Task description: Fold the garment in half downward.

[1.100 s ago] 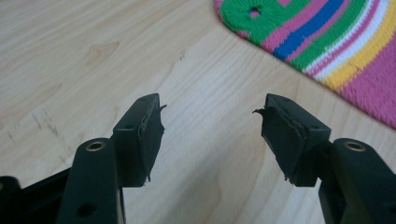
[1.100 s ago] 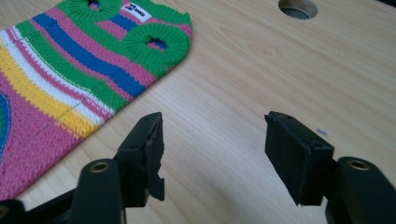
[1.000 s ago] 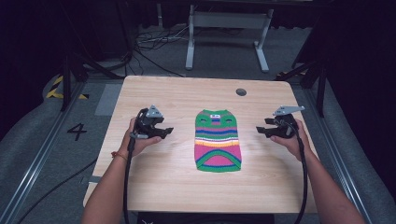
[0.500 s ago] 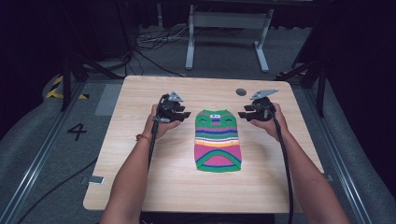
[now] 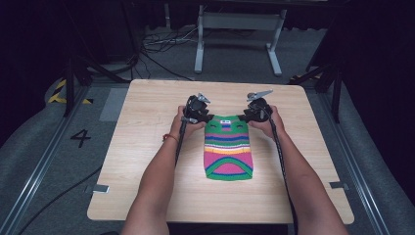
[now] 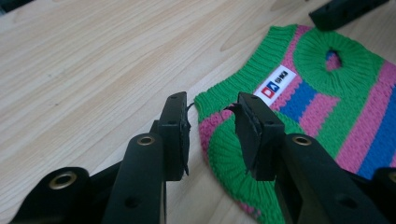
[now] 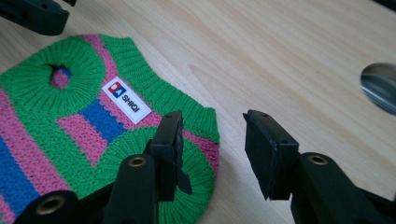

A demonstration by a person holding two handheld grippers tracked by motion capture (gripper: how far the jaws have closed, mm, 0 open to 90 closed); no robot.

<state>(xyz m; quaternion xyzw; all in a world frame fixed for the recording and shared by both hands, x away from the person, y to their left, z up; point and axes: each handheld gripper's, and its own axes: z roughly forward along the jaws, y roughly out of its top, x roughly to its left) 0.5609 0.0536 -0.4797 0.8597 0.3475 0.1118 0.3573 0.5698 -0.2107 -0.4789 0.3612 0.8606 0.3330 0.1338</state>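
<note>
**Taking the sweater by both far corners**

The pale wooden counter [image 5: 147,161] is carrying a small striped knitted sweater in green, pink and blue [image 5: 228,149], which is lying flat at the counter's middle with its neck end toward twelve o'clock and its hem toward six. A person's forearms are reaching in from six o'clock, each hand holding a black two-jaw gripper at that far end.

The left gripper [image 6: 212,133] is sitting at the sweater's ten o'clock corner, jaws parted and holding nothing; in the left gripper view one jaw is over bare wood and the other over the green ribbed armhole edge. The right gripper [image 7: 212,149] is mirroring it at two o'clock, jaws parted wider, also empty, one jaw over the knit and one over the wood.

Judging by this, the step in hand is pinching both corners. To do it well, each gripper should be lowering until the ribbing lies between its jaws, closing on the thick rib rather than the thin stripes, and both should be closing together so the white sewn-on label [image 7: 126,100] stays centred.
</note>
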